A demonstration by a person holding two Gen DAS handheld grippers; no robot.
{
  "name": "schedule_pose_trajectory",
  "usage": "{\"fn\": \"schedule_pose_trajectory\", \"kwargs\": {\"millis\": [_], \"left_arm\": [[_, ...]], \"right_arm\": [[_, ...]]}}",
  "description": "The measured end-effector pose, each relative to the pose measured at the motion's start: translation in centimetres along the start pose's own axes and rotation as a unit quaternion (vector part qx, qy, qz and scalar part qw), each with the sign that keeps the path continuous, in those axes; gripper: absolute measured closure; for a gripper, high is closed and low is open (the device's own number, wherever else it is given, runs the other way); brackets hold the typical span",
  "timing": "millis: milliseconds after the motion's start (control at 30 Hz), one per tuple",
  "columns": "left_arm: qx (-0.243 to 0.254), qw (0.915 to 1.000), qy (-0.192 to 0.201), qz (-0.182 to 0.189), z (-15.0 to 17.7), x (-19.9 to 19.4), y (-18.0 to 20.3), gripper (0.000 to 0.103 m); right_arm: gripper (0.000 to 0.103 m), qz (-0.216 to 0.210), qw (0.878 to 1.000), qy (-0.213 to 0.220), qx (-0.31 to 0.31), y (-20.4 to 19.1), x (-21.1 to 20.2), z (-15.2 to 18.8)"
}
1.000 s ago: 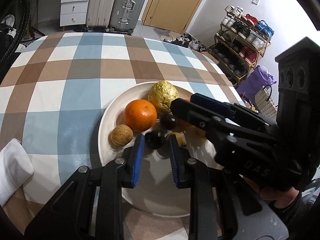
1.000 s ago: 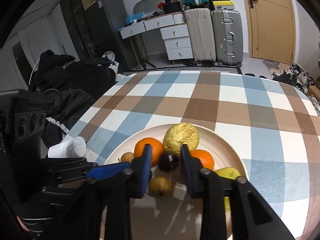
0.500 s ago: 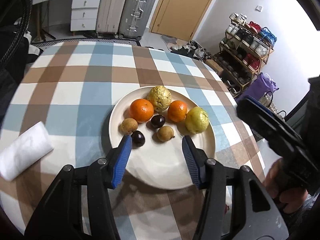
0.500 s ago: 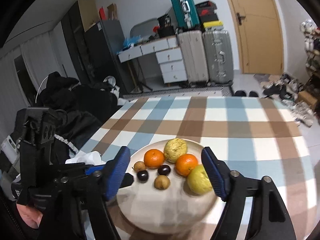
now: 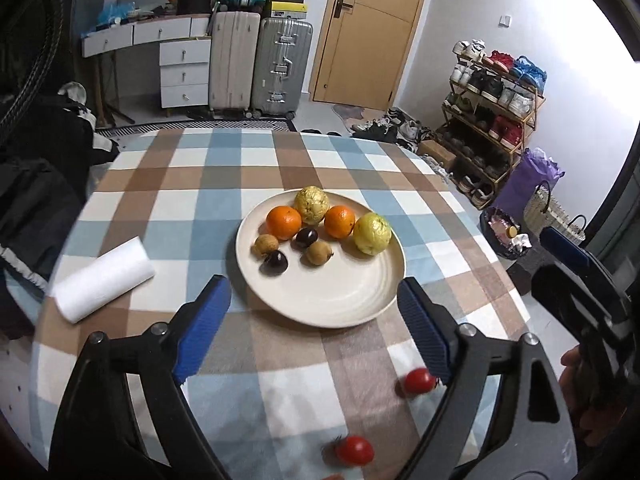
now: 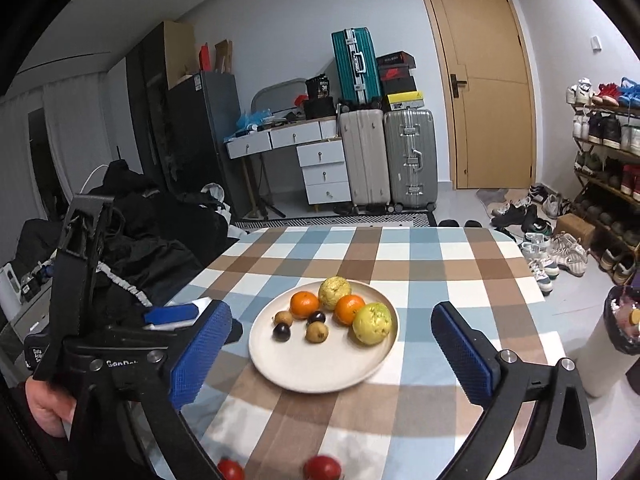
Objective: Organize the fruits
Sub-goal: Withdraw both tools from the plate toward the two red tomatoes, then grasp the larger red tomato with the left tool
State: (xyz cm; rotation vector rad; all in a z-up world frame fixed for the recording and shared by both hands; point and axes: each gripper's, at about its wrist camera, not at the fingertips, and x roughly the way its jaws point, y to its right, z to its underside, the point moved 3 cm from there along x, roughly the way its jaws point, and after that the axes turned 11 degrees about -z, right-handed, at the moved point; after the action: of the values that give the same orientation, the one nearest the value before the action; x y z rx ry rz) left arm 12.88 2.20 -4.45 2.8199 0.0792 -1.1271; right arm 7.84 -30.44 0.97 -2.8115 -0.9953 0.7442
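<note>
A cream plate point(image 5: 320, 300) on the checked table holds two oranges point(image 5: 284, 222), two yellow-green fruits point(image 5: 372, 234), two dark plums point(image 5: 275, 262) and two small brown fruits point(image 5: 318, 253). Two red tomatoes point(image 5: 418, 381) lie loose on the cloth near the front edge; the right wrist view also has these tomatoes point(image 6: 322, 468). My left gripper point(image 5: 310, 286) hangs above and short of the plate, its jaws opening with nothing between them. My right gripper point(image 6: 331, 312) hovers likewise over the plate point(image 6: 320, 364), jaws opening wide and holding nothing.
A white paper roll point(image 5: 104, 280) lies on the table's left side. A bin lined with a black bag point(image 6: 624, 320) stands off the table's right edge. Suitcases point(image 6: 408, 160), a drawer desk and a shoe rack point(image 5: 492, 120) line the room behind.
Both grippers let go of the dark plums, opened wide and drew back and up from the plate. The plums now lie on the plate, and the two tomatoes have come into view.
</note>
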Motion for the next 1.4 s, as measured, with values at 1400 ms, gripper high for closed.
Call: {"fn": "schedule_pose_trajectory", "kwargs": {"millis": [1400], "left_arm": [[0.104, 0.9892, -0.103, -0.004, 14.1, 1.7, 2.3, 0.001]], "right_arm": [[0.0, 0.052, 0.992, -0.066, 0.096, -1.3, -4.7, 14.4]]}}
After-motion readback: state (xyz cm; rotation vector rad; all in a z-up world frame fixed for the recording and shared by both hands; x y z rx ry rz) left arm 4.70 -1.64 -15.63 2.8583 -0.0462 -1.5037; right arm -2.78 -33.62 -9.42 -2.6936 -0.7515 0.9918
